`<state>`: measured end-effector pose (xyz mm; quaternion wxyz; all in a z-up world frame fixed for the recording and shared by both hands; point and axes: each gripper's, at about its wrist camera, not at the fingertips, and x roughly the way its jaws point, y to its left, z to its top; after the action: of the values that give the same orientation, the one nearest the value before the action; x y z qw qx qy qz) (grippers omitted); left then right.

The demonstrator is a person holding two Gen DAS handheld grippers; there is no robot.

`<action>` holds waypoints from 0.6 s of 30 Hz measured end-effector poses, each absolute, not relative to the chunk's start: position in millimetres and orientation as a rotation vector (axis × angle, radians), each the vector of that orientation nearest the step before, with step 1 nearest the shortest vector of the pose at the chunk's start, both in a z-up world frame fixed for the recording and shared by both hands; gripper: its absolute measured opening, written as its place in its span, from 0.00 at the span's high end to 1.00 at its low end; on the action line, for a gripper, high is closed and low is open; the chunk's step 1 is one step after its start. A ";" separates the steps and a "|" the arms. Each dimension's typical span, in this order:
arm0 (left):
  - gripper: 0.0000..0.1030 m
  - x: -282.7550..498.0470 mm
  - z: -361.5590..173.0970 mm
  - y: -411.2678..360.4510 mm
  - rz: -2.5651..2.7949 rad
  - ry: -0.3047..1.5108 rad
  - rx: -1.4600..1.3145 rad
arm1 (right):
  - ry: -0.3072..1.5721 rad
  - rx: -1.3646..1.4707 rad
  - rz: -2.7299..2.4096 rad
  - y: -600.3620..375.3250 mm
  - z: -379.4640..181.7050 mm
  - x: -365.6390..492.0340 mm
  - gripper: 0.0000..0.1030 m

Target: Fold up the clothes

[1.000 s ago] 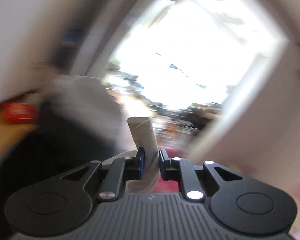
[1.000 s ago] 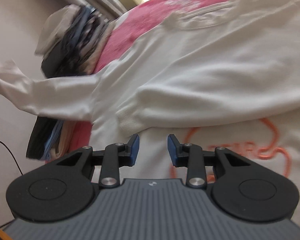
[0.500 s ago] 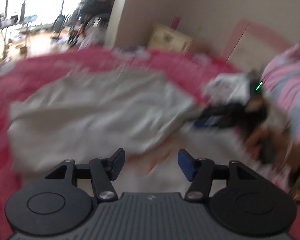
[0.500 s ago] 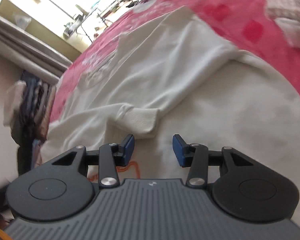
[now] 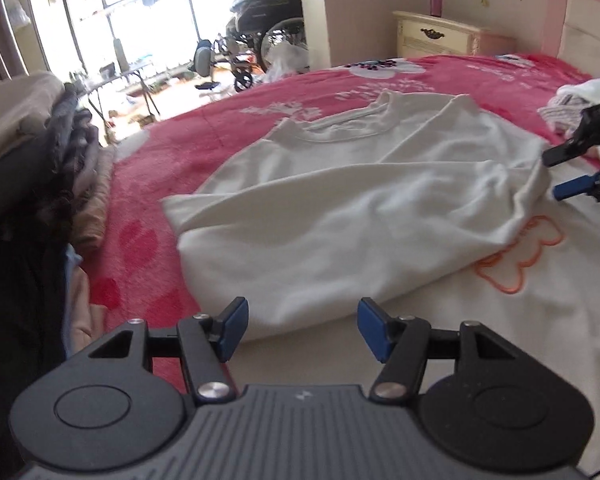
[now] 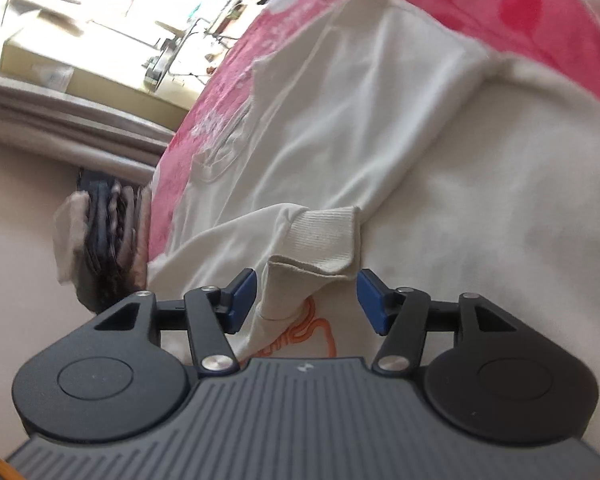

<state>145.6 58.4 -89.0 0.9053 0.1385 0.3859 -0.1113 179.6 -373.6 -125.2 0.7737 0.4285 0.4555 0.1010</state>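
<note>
- Daylight came through a big window at the far end of the room, with a wheelchair parked beside it and a cream nightstand against the far wall.
- On the bed, a pink blanket lay under a white sweatshirt spread flat, its neckline toward the far side.
- One sleeve was folded across the chest; an orange outline print showed on the near right part of the front.
- At the left edge of the bed stood a stack of folded clothes, dark and beige.
- Nearest to me, the left tool hovered over the sweatshirt's near edge, its blue pads well apart and gripping nothing.
- Off to the right, the right tool was spread wide too, its pads on either side of the ribbed cuff of the folded sleeve without pinching it.
- A small heap of pale laundry sat at the far right of the bed.
</note>
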 end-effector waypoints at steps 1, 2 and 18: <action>0.40 144.5 -89.0 58.4 -0.219 0.784 0.298 | 0.989 0.955 0.216 -374.5 -126.7 179.6 0.45; 0.40 143.5 -89.4 58.4 -0.210 0.778 0.309 | 0.989 0.954 0.217 -372.9 -126.5 180.6 0.45; 0.39 156.0 -106.2 51.8 -0.190 0.790 0.306 | 0.804 0.492 0.319 -311.9 -54.8 218.6 0.91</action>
<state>156.0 51.8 -106.2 0.9072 0.1483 0.3828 -0.0921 218.6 -311.9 -54.8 0.8786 0.2360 0.3858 0.1532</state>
